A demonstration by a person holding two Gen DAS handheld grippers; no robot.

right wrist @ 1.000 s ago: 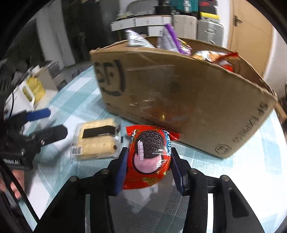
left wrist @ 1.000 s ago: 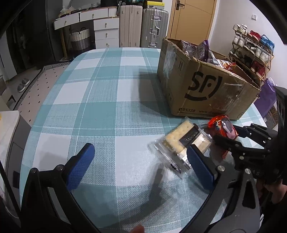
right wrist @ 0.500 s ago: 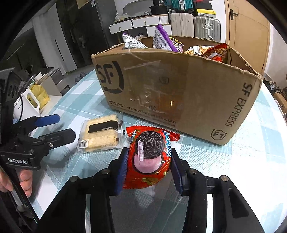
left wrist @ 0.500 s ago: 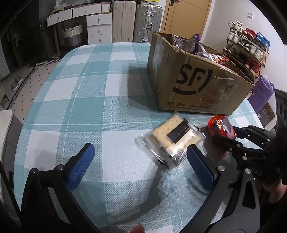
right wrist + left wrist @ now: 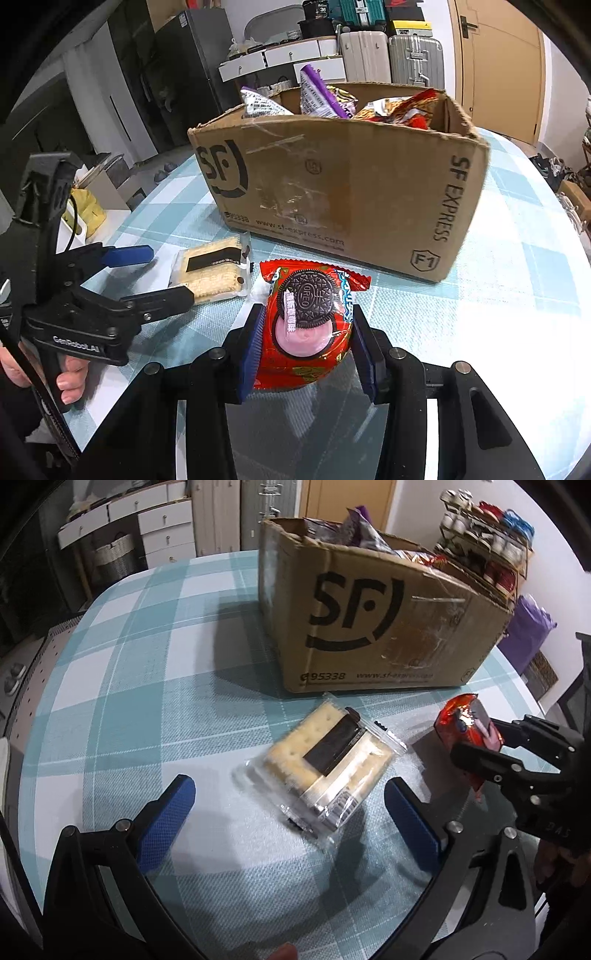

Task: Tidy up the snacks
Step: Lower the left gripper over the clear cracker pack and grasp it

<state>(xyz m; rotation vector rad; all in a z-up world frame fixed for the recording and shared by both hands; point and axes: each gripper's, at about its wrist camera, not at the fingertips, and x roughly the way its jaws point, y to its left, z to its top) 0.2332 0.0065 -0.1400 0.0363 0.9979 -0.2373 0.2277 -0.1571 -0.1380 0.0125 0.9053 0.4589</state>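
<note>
So here we've got our right claw (image 5: pixel 308 334) clamped on a red Oreo pack (image 5: pixel 308 325), blue pads pressing both sides of it, held above the worktop (image 5: pixel 498 295) at the bottom centre of the right wrist view. In the left wrist view that same pack (image 5: pixel 467 727) shows up at the right edge, pinched in the black fingers.

Our left claw (image 5: pixel 291 812) is wide open with nothing in it, blue pads spread to the lower left and lower right of its own frame. Between them and a bit further up lies a clear-wrapped cracker pack (image 5: pixel 325 764) with a dark label band, flat on the checked teal-and-white cloth. From the right wrist view the cracker pack (image 5: pixel 212 271) sits left of centre, with the left claw's fingers (image 5: pixel 162 295) just beside it; we can't tell if they touch it.

The cardboard box (image 5: pixel 340 192) with the SF logo stands behind both packs in the upper middle of both views, open at the top, with snack bags (image 5: pixel 325 98) sticking out. The cracker pack is near its front bottom edge but apart from it.

A hand (image 5: pixel 70 376) grips the left claw's handle at the lower left of the right wrist view.
</note>
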